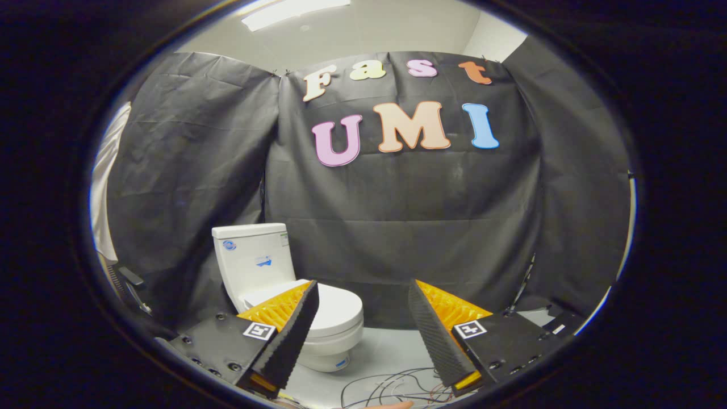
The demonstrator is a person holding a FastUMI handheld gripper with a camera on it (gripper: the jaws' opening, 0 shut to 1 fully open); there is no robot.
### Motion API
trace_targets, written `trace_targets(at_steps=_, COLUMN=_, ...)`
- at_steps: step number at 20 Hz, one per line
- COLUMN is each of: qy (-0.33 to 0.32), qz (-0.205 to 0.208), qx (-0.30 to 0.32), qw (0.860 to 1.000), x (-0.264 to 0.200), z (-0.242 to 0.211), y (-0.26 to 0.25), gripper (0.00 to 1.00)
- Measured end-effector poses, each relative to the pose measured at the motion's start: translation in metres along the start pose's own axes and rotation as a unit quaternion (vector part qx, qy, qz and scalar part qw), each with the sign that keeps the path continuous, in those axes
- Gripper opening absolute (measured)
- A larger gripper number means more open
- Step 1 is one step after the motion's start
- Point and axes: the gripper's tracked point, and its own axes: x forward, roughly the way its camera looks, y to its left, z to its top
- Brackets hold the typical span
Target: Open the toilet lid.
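Gripper view shows a white toilet [295, 295], its lid [335, 309] down flat. Beyond the fingers it stands; the gripper [363, 295] gapes wide, holding nothing.

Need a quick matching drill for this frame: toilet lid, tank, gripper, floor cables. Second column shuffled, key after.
1. toilet lid
2. tank
3. gripper
4. cables

A. open, nothing between the fingers
B. loose on the floor, between the finger bases
C. down, closed over the bowl
D. upright against the black cloth, behind the lid

Pairs: 1-C, 2-D, 3-A, 4-B
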Motion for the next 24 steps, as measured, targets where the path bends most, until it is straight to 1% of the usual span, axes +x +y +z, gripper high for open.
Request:
trace_targets(at_steps=17, qy=0.004, qz=-0.002, qx=-0.002, qw=1.000, x=0.003, z=-0.001, y=-0.001, gripper=0.98)
trace_targets(at_steps=22, qy=0.004, qz=-0.002, qx=-0.002, qw=1.000, x=0.006, z=0.001, y=-0.002, gripper=0.92)
trace_targets(at_steps=24, qy=0.003, qz=-0.003, qx=-0.002, qw=1.000, x=0.010, z=0.003, y=-0.001, gripper=0.92)
